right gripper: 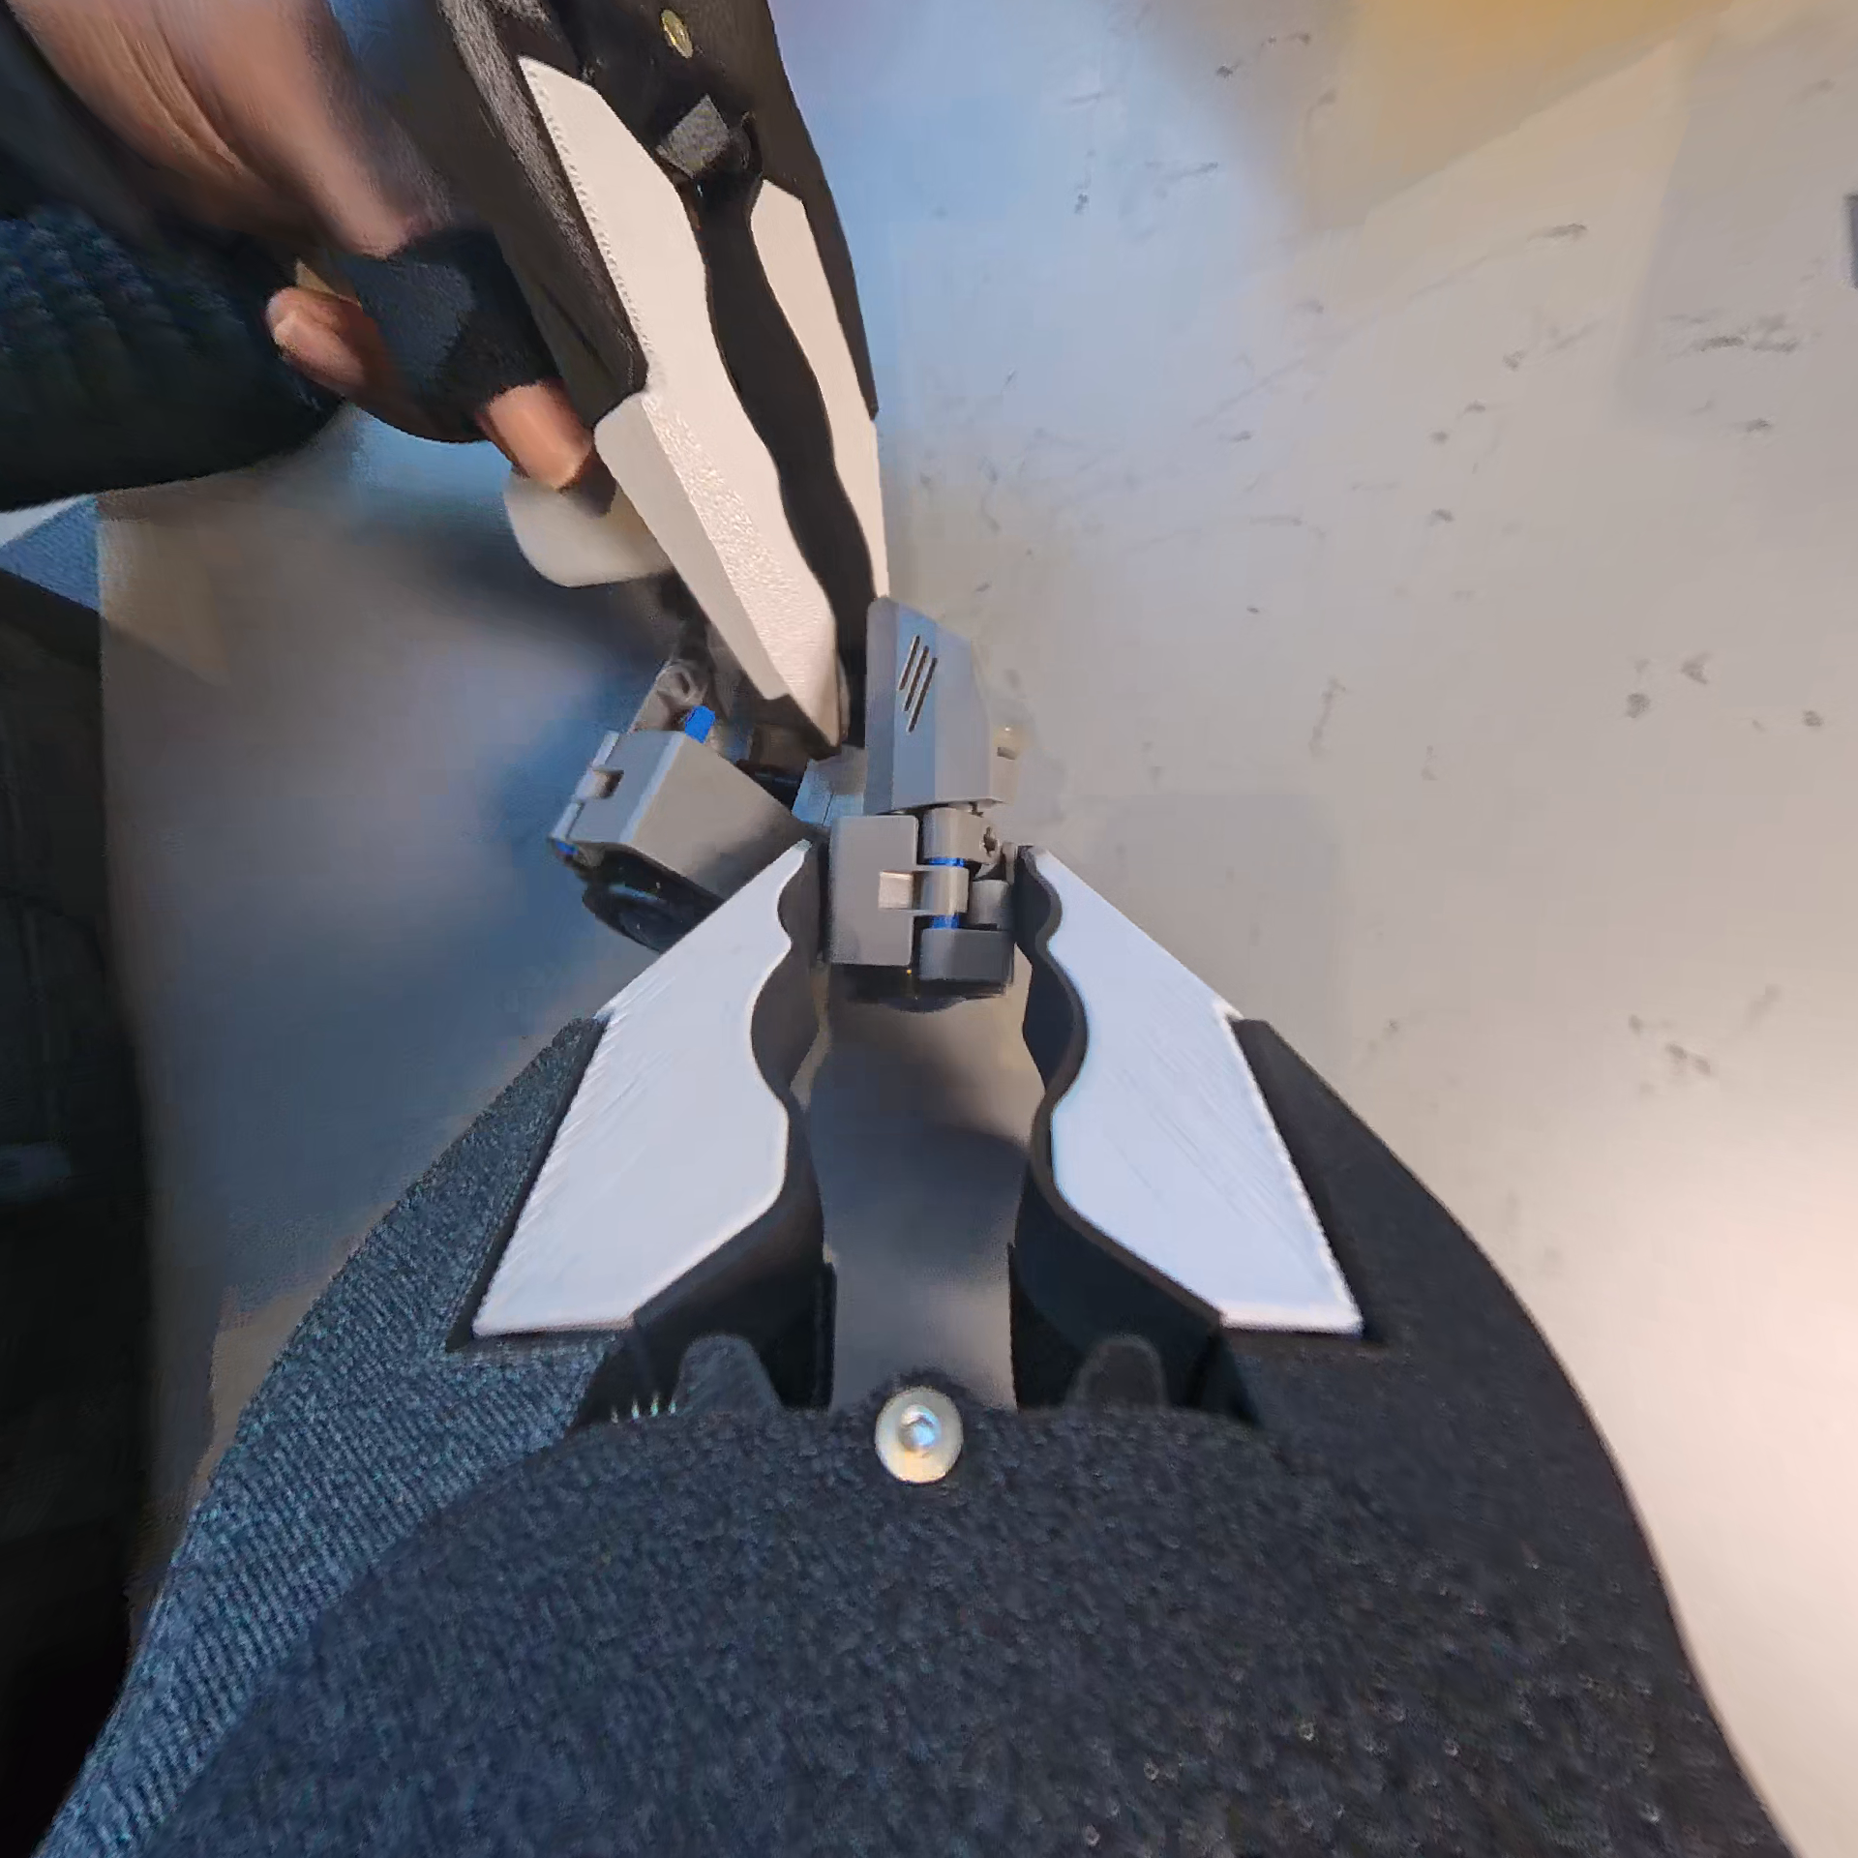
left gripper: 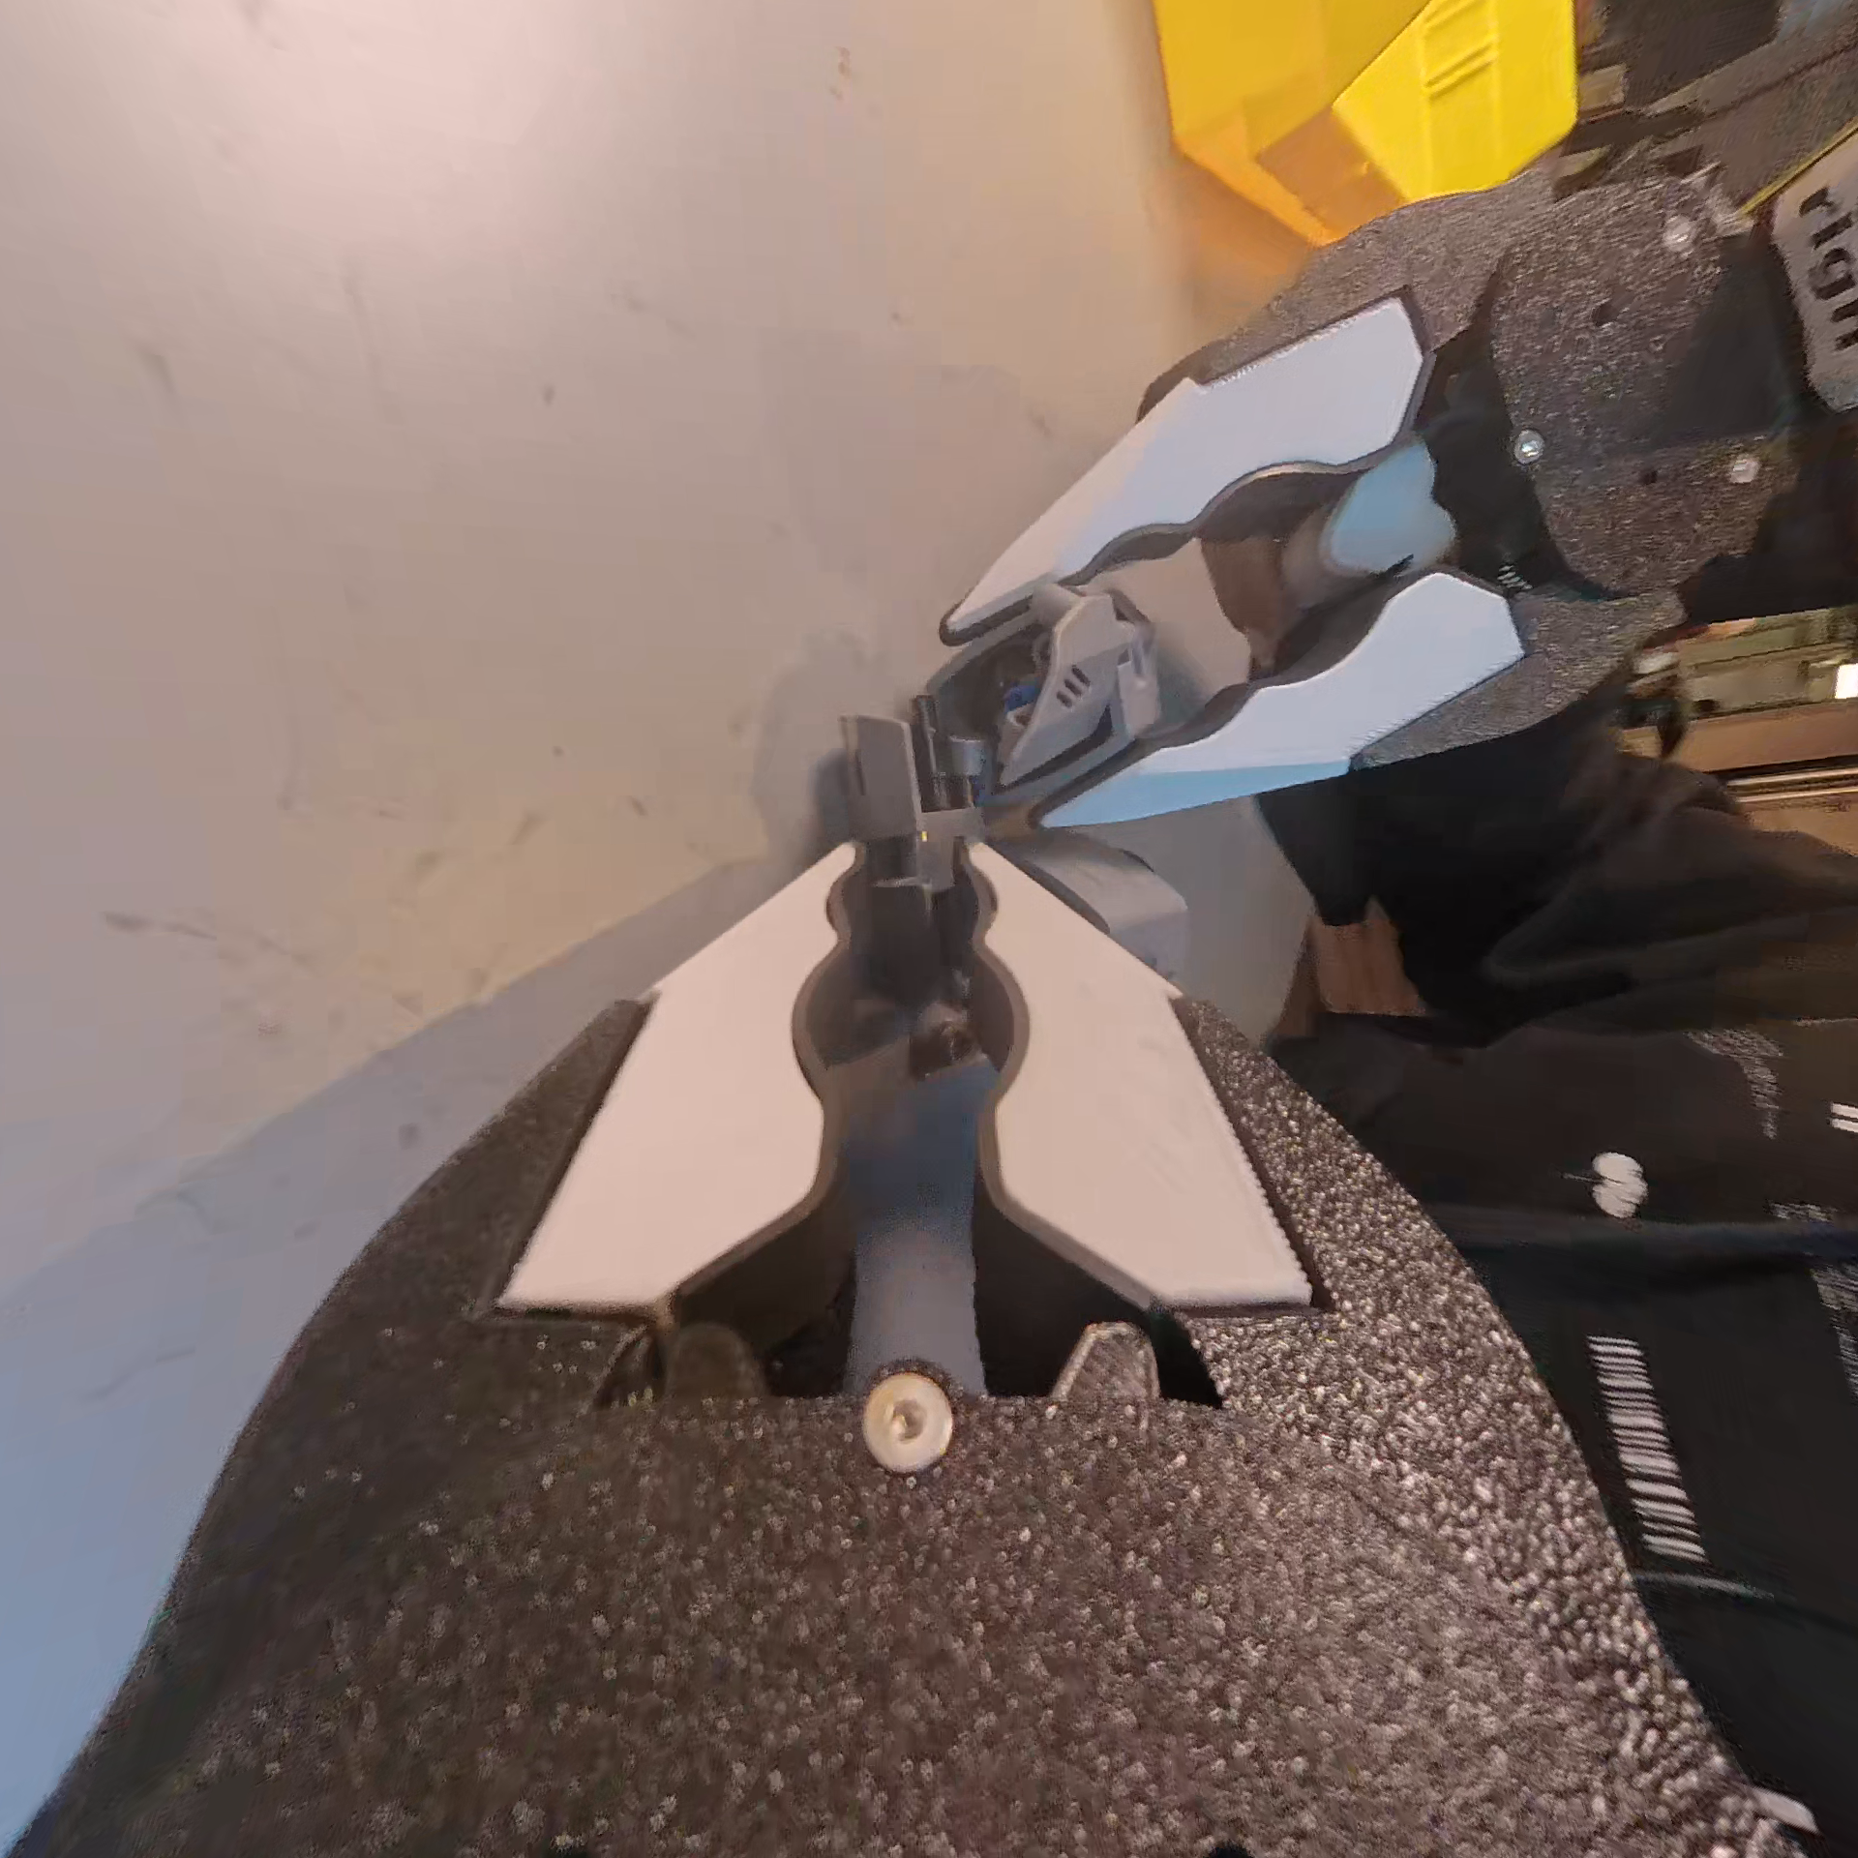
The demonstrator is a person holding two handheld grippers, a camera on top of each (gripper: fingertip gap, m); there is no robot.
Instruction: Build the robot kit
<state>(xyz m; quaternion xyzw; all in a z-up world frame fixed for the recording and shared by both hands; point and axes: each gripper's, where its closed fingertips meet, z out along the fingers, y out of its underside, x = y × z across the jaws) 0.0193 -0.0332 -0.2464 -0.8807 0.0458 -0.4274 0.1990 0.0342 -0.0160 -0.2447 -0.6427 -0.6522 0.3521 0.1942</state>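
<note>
Two hand-held grippers meet over a grey hinged toy (right gripper: 885, 804) above the pale counter (right gripper: 1408, 603). The right gripper (right gripper: 910, 885) has its jaws clamped on the toy's near block; the left gripper (left gripper: 910, 855) appears closed on a dark part of the toy's far end. A yellow bin (left gripper: 1408, 101) stands well behind the toy.

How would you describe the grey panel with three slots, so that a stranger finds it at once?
Start at the pale table, where both grippers meet over a grey hinged plastic model. The panel stands at the top of the model, just beside the left gripper. Only it has three dark slanted slots.
</note>
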